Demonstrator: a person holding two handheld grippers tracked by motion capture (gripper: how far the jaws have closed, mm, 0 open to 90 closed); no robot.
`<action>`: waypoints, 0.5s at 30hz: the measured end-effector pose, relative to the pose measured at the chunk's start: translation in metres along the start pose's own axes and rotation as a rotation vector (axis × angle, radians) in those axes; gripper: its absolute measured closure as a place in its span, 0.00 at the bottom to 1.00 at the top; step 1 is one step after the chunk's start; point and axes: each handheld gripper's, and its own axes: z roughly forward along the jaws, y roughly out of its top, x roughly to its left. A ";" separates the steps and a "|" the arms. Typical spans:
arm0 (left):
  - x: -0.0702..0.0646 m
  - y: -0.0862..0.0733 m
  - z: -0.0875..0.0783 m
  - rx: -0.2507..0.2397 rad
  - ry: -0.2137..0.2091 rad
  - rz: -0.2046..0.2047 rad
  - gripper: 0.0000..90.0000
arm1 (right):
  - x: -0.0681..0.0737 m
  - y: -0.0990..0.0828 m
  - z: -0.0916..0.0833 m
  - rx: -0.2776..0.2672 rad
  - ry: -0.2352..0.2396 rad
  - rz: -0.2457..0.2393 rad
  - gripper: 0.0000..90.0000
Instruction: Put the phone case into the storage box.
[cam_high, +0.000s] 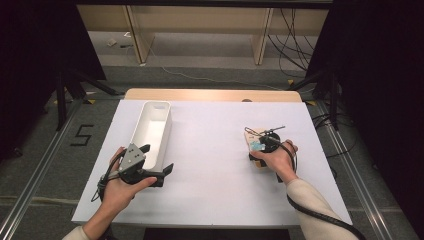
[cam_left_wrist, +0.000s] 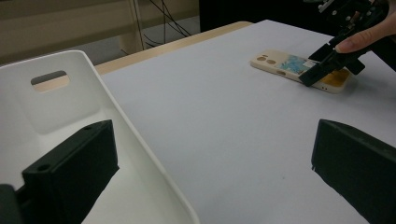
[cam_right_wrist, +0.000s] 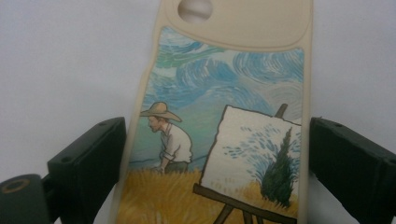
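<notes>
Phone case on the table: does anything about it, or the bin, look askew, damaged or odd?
Nothing stands out. The phone case lies flat and intact between the right gripper's jaws; the white bin sits upright on the table, with the left gripper straddling its wall.

A single black numeral "5" (cam_high: 81, 135) is marked on the grey floor left of the table. The cream painted phone case (cam_right_wrist: 219, 140) carries a picture but no legible lettering.

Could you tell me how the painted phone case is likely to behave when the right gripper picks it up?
The phone case lies flat and thin, so it probably won't roll or tip. Its smooth edges may slip between the right gripper's fingers. It looks light, perhaps slightly bendy.
</notes>
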 end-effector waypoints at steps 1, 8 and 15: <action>0.000 0.000 0.000 0.000 0.000 -0.001 0.00 | 0.000 0.000 0.000 0.000 0.000 0.000 0.09; 0.000 0.000 0.000 -0.001 0.001 0.000 0.00 | 0.001 0.000 -0.001 0.000 0.000 0.004 0.10; 0.000 0.000 0.000 -0.003 0.002 -0.002 0.00 | 0.002 0.000 -0.002 0.001 -0.001 0.014 0.12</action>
